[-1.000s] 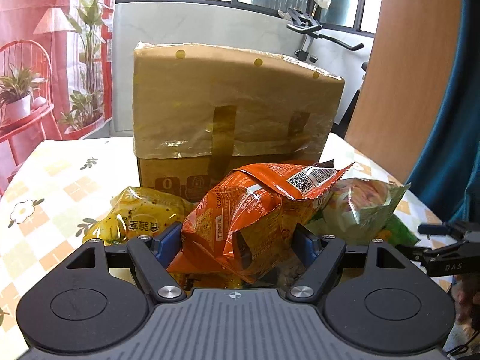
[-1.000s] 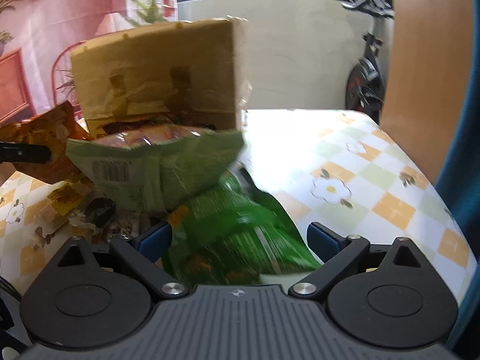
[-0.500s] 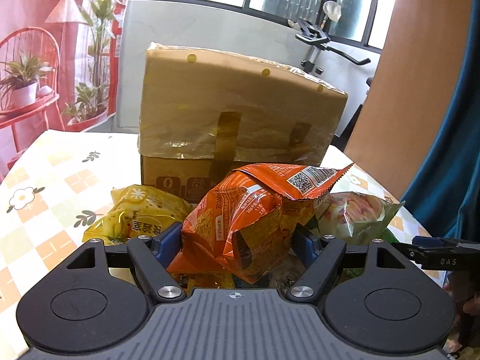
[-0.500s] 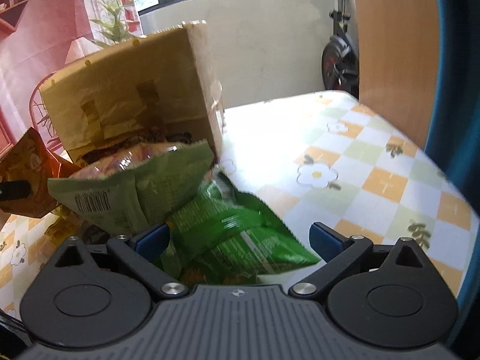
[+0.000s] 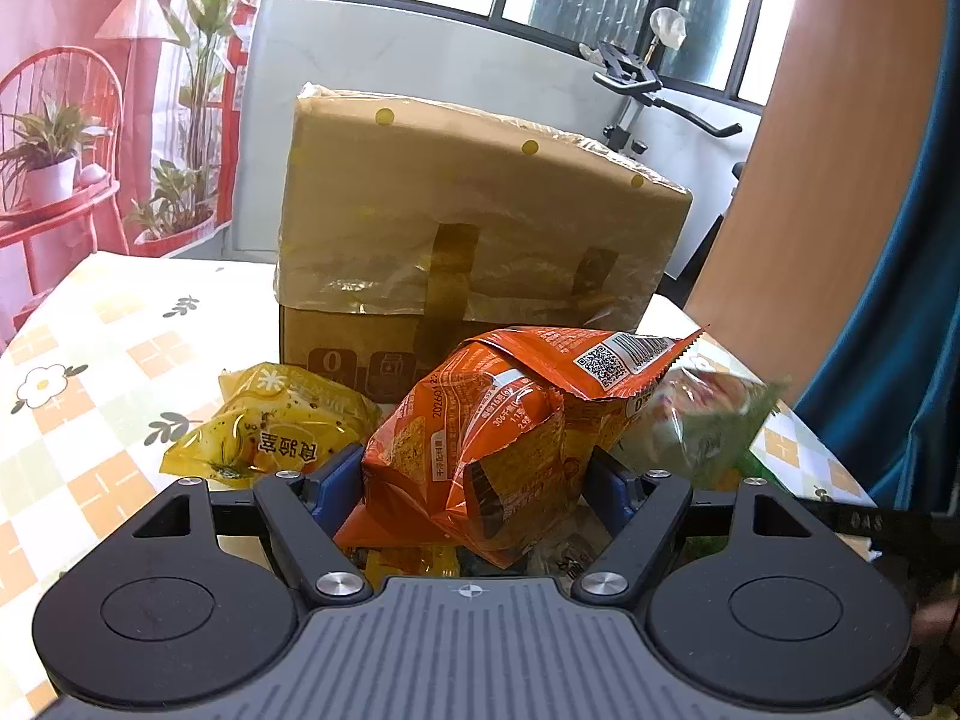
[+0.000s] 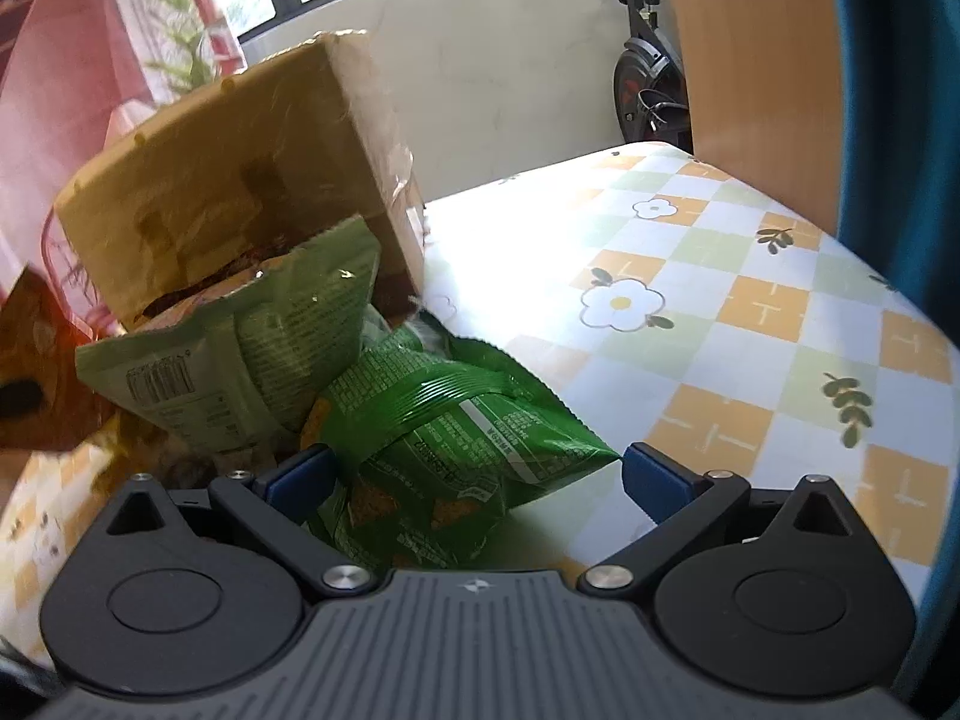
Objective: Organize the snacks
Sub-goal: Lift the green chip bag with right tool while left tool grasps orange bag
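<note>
My left gripper (image 5: 477, 474) stays clenched on the orange bag (image 5: 498, 438), centre frame, now nearer the box (image 5: 474, 240). My right gripper (image 6: 474, 474) stands open around the green bag (image 6: 456, 438); its view has tilted, so loading seems close.

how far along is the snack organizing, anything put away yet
Nothing visibly put away; the box's inside can't be seen. In hand: the left gripper is shut on the orange snack bag, held up before the cardboard box. The right gripper stands open around the dark green bag. Left: the yellow bag and pale green bag still lie on the table.
</note>
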`<act>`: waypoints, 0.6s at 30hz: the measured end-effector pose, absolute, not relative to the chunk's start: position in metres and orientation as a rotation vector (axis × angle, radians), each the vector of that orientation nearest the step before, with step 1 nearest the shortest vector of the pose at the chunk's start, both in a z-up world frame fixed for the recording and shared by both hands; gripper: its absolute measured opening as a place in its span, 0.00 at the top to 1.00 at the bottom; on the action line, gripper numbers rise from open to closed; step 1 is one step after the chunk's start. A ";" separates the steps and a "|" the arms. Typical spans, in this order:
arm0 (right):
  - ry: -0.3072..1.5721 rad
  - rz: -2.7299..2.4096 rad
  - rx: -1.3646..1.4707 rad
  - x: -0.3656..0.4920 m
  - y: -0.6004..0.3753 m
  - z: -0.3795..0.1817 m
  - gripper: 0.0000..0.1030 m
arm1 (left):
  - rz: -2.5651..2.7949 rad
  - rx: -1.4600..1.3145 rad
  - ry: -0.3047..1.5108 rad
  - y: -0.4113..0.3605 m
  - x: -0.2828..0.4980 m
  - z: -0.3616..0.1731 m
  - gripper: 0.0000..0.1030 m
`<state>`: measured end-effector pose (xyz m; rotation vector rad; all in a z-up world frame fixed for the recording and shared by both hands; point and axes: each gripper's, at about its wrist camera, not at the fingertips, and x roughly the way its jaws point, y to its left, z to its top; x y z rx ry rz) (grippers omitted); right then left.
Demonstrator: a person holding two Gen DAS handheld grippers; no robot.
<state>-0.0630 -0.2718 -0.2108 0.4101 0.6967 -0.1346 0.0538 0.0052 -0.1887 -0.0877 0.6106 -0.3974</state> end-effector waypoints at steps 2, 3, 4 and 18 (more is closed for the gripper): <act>0.694 -0.138 0.457 -0.057 -0.276 -0.211 0.00 | -0.391 -0.092 0.607 0.007 0.053 -0.188 0.23; 0.696 -0.143 0.473 -0.055 -0.277 -0.211 0.00 | -0.387 -0.096 0.605 0.009 0.052 -0.187 0.23; 0.699 -0.147 0.478 -0.053 -0.278 -0.210 0.00 | -0.383 -0.102 0.604 0.010 0.052 -0.187 0.23; 0.699 -0.149 0.525 -0.068 -0.276 -0.210 0.01 | -0.411 -0.111 0.608 0.008 0.050 -0.189 0.23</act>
